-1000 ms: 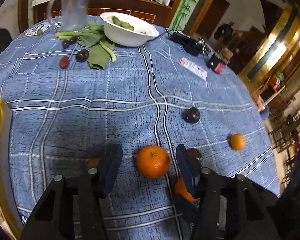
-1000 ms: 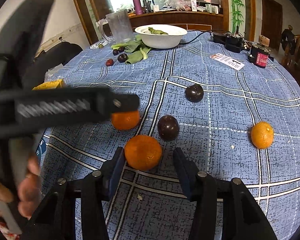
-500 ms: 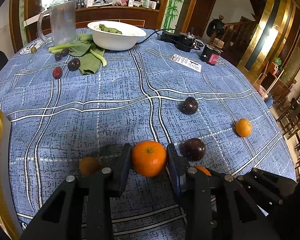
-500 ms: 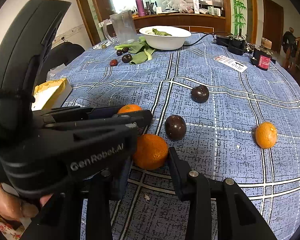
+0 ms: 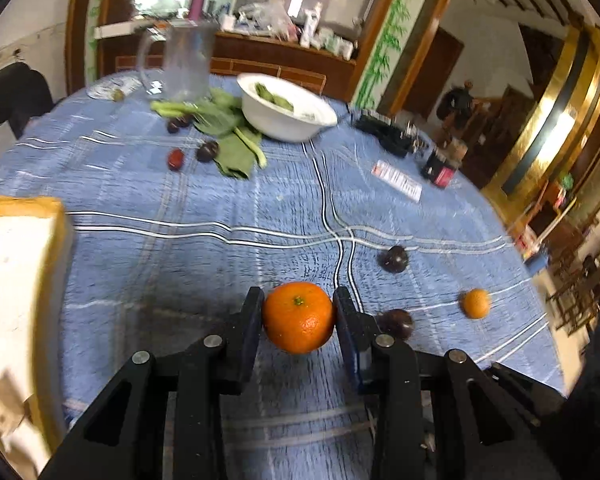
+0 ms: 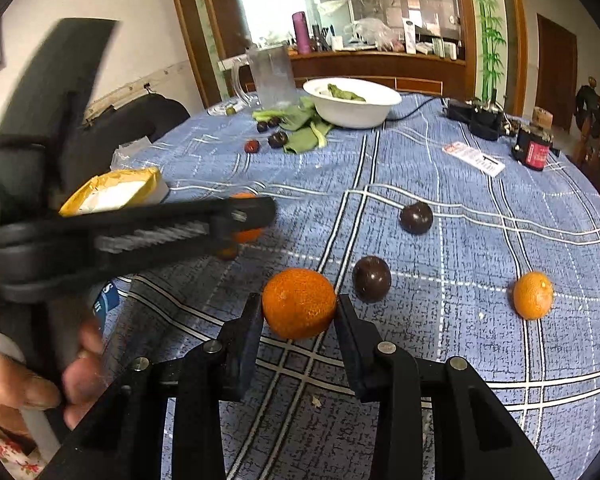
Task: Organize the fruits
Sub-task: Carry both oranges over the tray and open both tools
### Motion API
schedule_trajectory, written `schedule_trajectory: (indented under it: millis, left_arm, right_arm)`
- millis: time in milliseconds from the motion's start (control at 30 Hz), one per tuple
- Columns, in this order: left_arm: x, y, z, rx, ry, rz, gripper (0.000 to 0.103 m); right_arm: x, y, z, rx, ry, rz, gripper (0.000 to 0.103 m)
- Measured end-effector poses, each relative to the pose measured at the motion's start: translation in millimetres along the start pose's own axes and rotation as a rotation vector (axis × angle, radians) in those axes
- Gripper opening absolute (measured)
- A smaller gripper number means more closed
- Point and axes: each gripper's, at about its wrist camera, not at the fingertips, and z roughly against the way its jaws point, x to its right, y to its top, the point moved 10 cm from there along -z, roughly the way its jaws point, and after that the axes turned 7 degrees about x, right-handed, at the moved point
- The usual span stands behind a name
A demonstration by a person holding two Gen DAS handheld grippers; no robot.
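Observation:
My left gripper is shut on a large orange and holds it clear of the blue checked tablecloth. In the right wrist view that gripper crosses from the left, held by a hand, with its orange partly hidden. My right gripper is shut on a second orange, which looks to rest on the cloth. Loose nearby lie two dark round fruits and a small orange.
An open yellow box stands at the left edge. At the far side are a white bowl, leafy greens, small dark and red fruits, a clear jug, black devices and a card.
The left jaws closed on their orange and lifted it off the cloth, swinging left toward the yellow box. The right jaws closed onto their orange, which stayed in place.

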Motion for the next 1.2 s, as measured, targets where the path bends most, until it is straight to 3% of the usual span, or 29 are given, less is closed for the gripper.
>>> schedule_trajectory:
  millis: [100, 267, 433, 600, 767, 900, 1200]
  left_arm:
    - [-12.1, -3.4, 35.7, 0.034, 0.015, 0.021, 0.034]
    - [-69.4, -24.2, 104.0, 0.074, 0.128, 0.091, 0.034]
    - [-155.5, -45.9, 155.6, 0.099, 0.265, 0.262, 0.035]
    - [-205.3, -55.6, 183.0, 0.132, 0.4, 0.297, 0.035]
    - [-215.1, -69.0, 185.5, 0.121, 0.4, 0.303, 0.035]
    - [-218.0, -76.5, 181.4, 0.114, 0.397, 0.297, 0.035]
    - [-225.2, -81.8, 169.6, 0.093, 0.391, 0.325, 0.036]
  right_arm:
    - [0.5, 1.2, 3.5, 0.015, -0.014, 0.004, 0.039]
    - [-11.9, 1.2, 9.7, 0.024, 0.008, 0.01, 0.039]
    - [-61.8, 1.6, 17.6, 0.007, 0.109, 0.028, 0.039]
    - [-130.8, 2.2, 20.4, -0.02, 0.215, 0.078, 0.04]
    - [-196.7, 3.0, 11.3, -0.052, 0.288, 0.138, 0.04]
    - [-227.5, 6.6, -8.4, -0.083, 0.295, 0.177, 0.04]
    - [-240.2, 18.7, -73.1, -0.171, 0.241, 0.168, 0.04]
